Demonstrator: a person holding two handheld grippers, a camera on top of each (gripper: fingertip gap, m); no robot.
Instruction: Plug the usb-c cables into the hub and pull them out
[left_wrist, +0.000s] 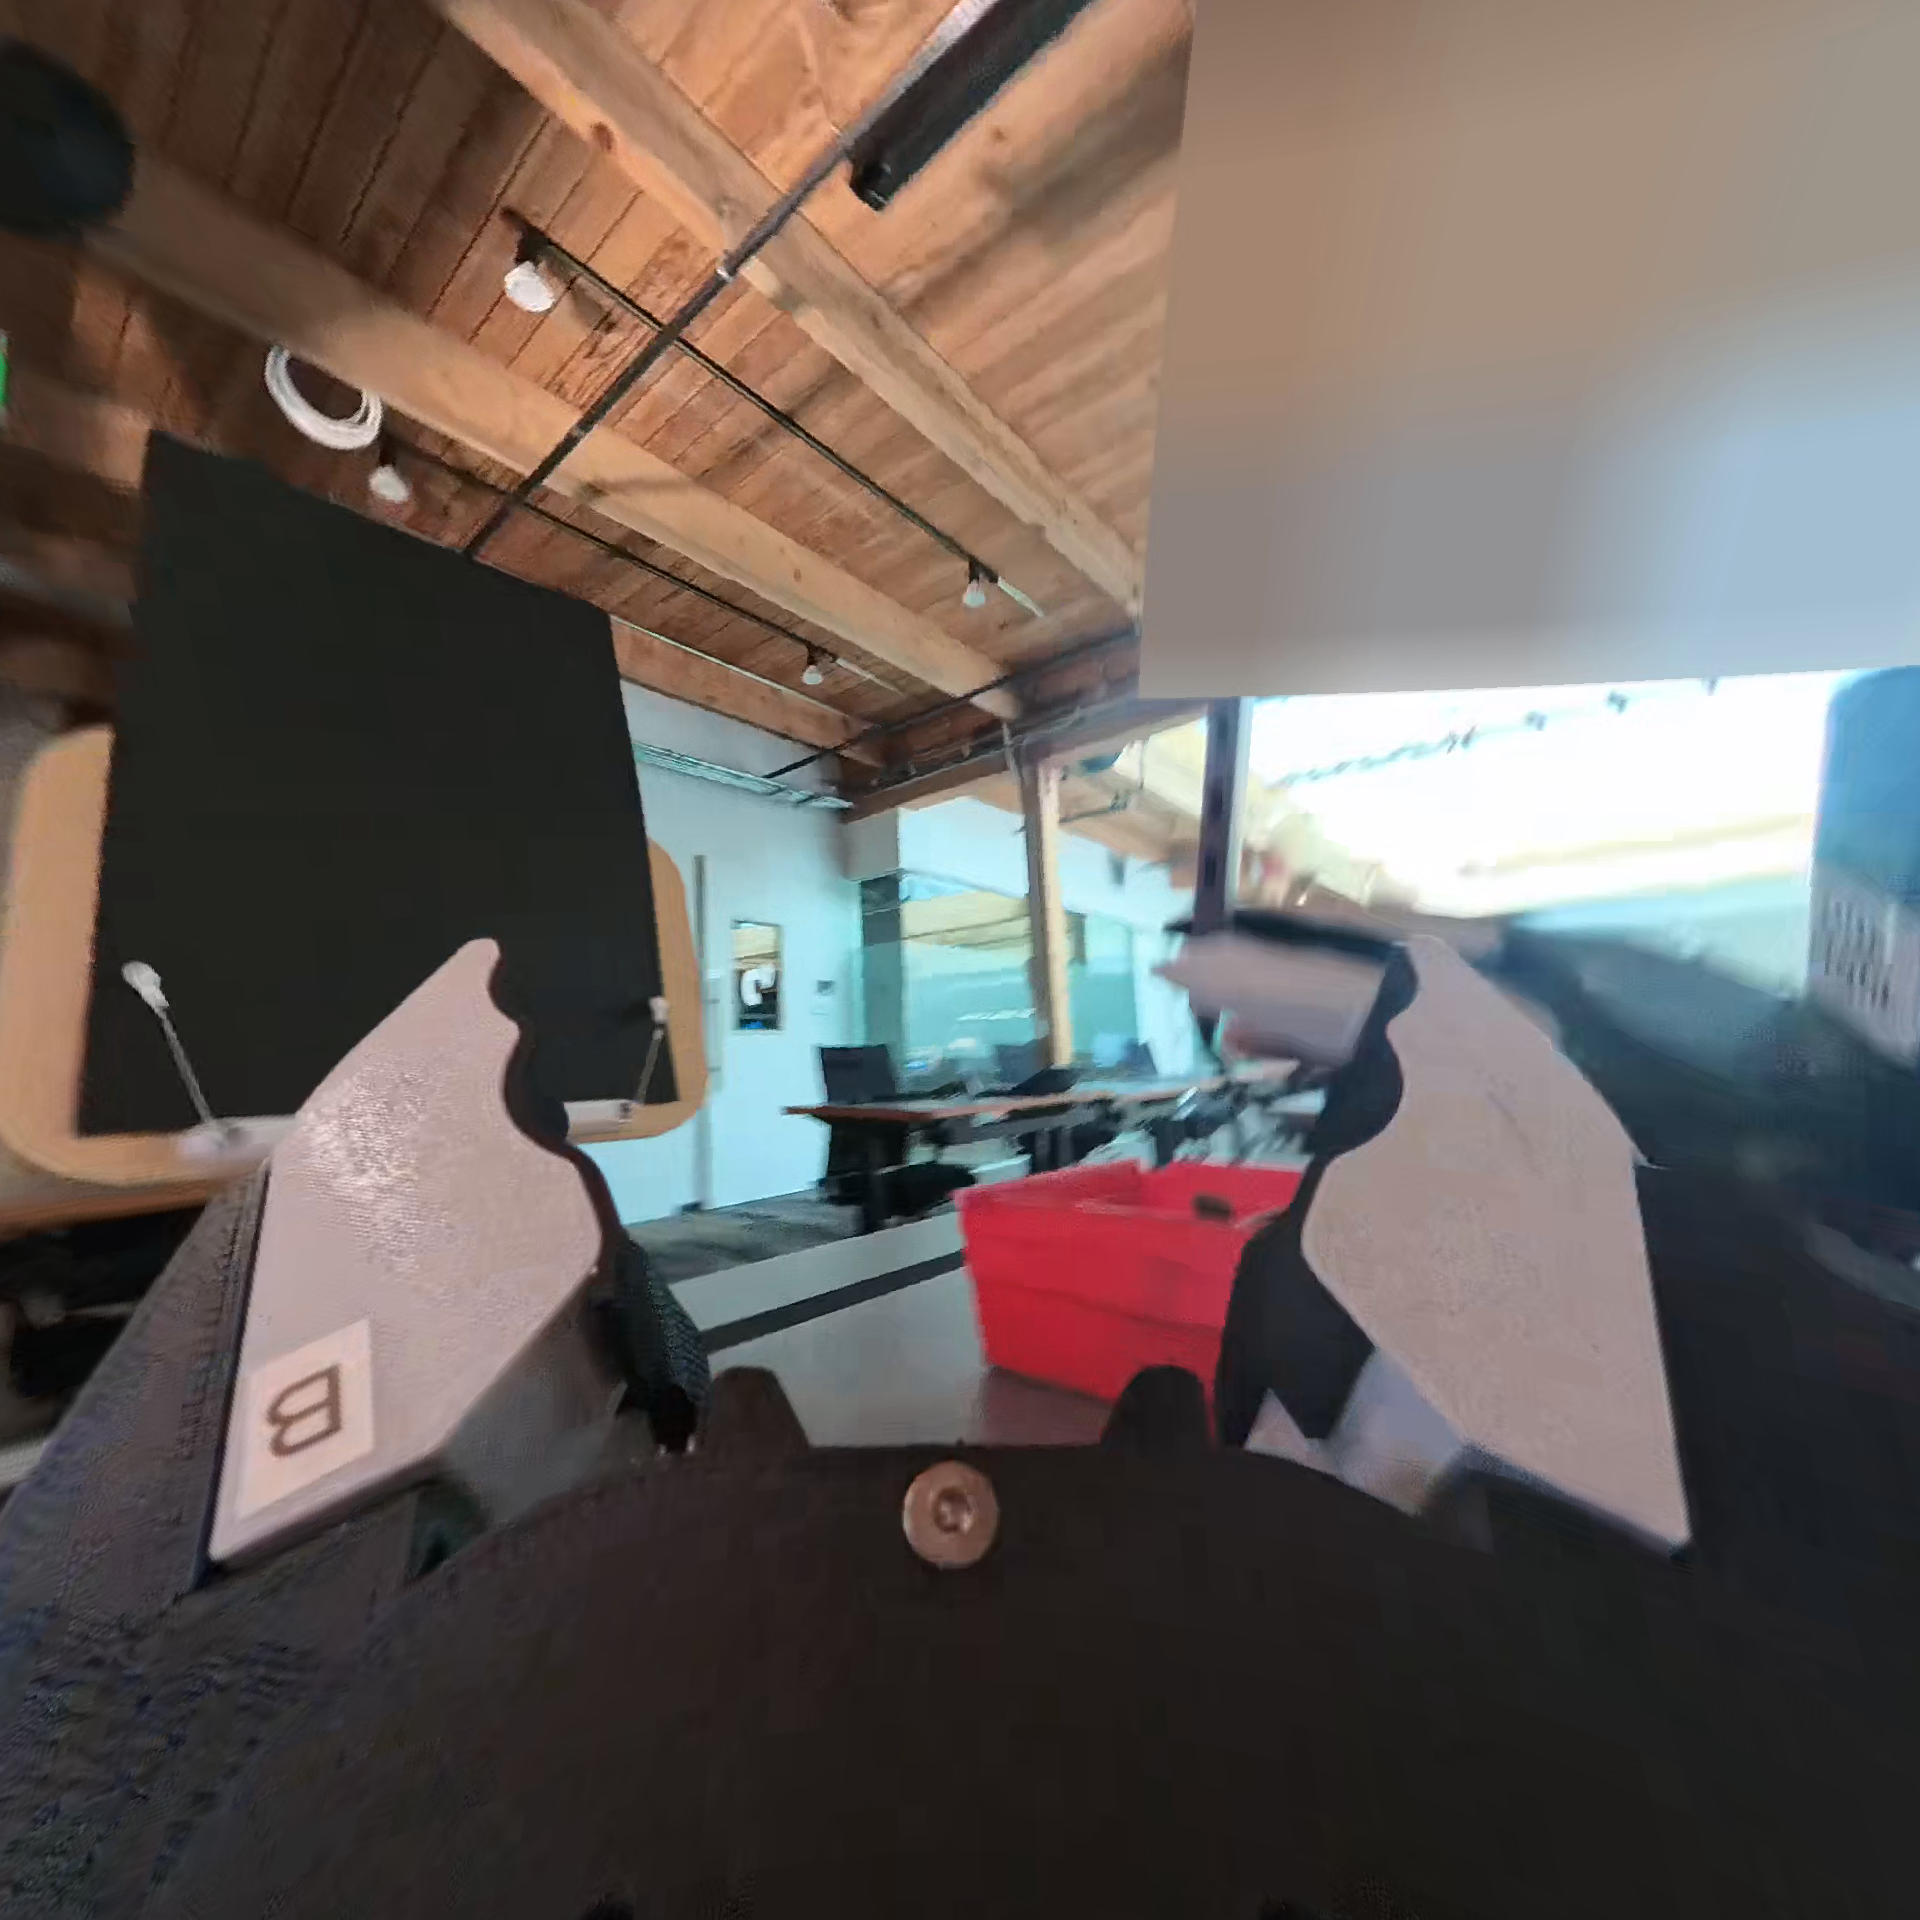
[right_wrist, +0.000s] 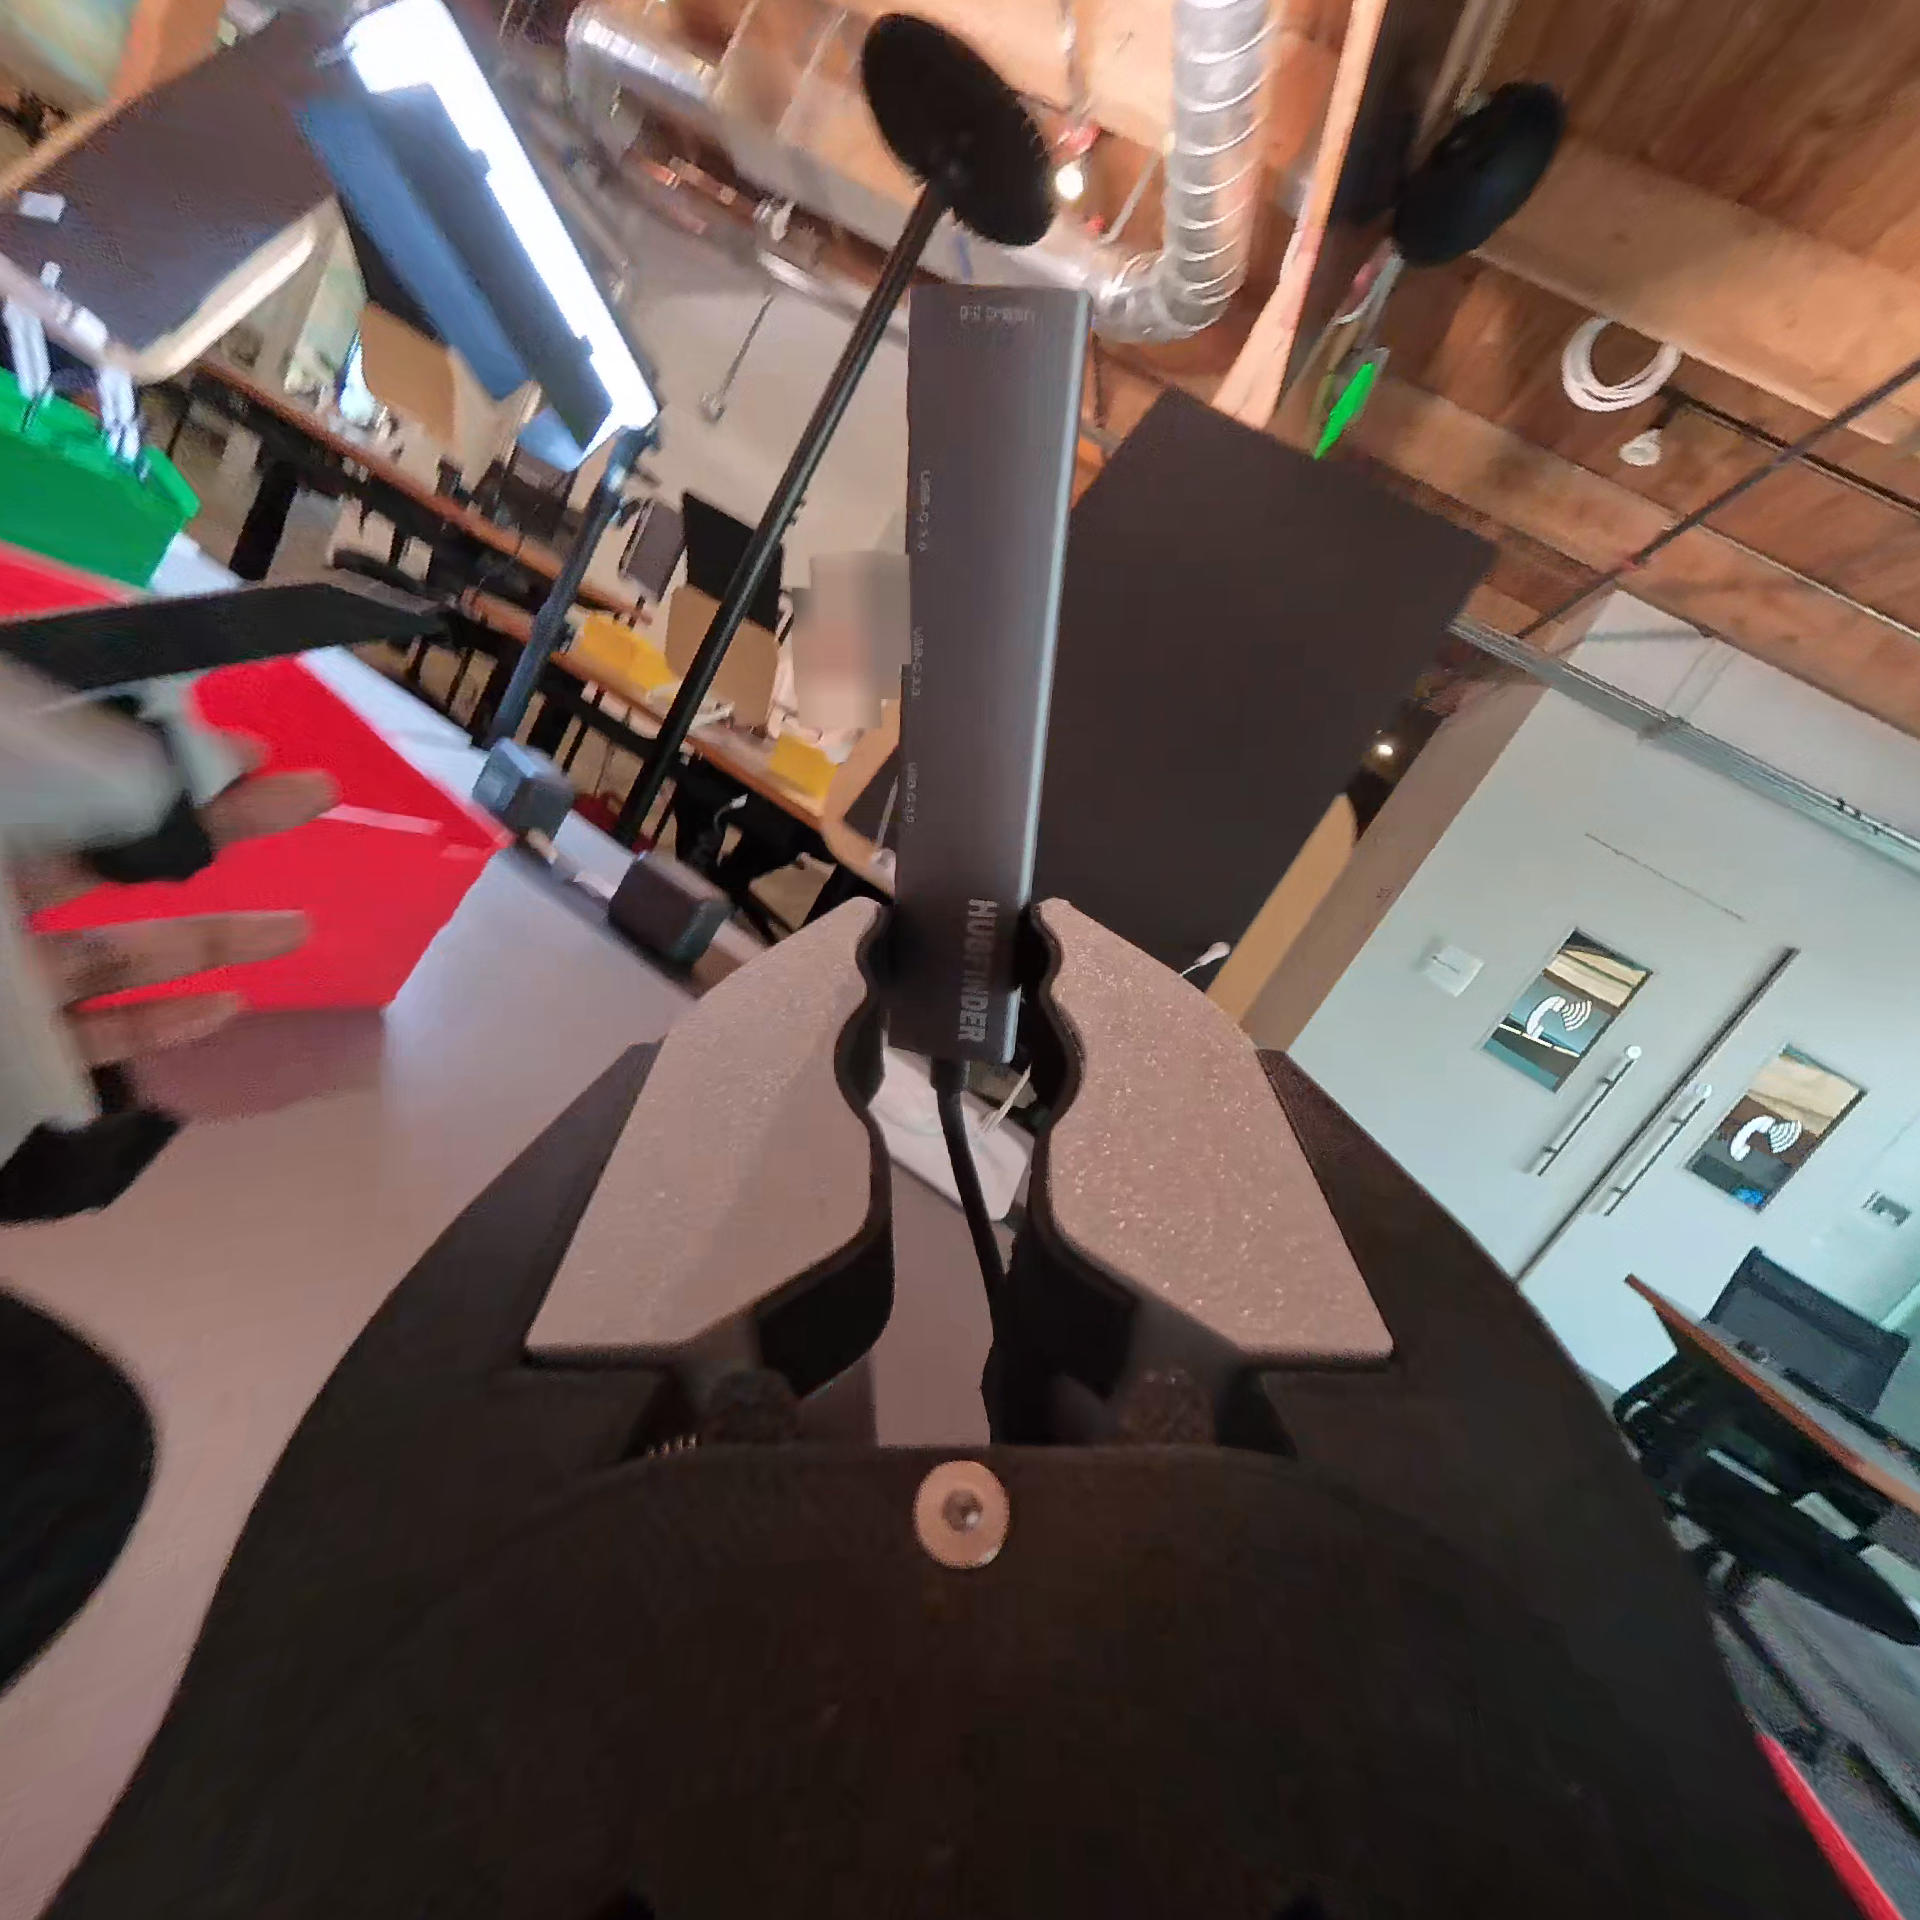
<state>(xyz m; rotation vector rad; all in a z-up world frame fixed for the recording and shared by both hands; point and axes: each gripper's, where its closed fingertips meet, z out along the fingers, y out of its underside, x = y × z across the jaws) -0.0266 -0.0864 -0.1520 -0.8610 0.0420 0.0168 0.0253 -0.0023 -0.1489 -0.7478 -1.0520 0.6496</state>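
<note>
The right tongs (right_wrist: 954, 961) were clamped on the lower end of the hub (right_wrist: 987, 644), a slim dark grey bar that stood nearly upright between the 2 grey fingers (right_wrist: 727, 1132) and rose well above their tips. A black cable (right_wrist: 971, 1174) left the hub's bottom end and ran down through the gap between the fingers toward the tongs' black body. Behind the hub, a black stand pole (right_wrist: 790, 488) leaned up to a round black disc.

To the left in the right wrist view, a blurred hand (right_wrist: 177, 935) reached in over the grey tabletop (right_wrist: 343, 1164), in front of a red bin (right_wrist: 343, 831). A green bin (right_wrist: 83, 499) sat farther back beside the red one.

The left tongs (left_wrist: 945, 977) stood wide apart with nothing between them, aimed out across the room with much of the wooden ceiling in view. In that view the red bin (left_wrist: 1091, 1278) rested on the tabletop (left_wrist: 873, 1361) beyond the 2 fingers (left_wrist: 436, 1174). A blurred grey and black shape showed at the tip of the right-hand finger; whether it was the other tongs could not be told. No loose usb-c cable could be made out in either view.
</note>
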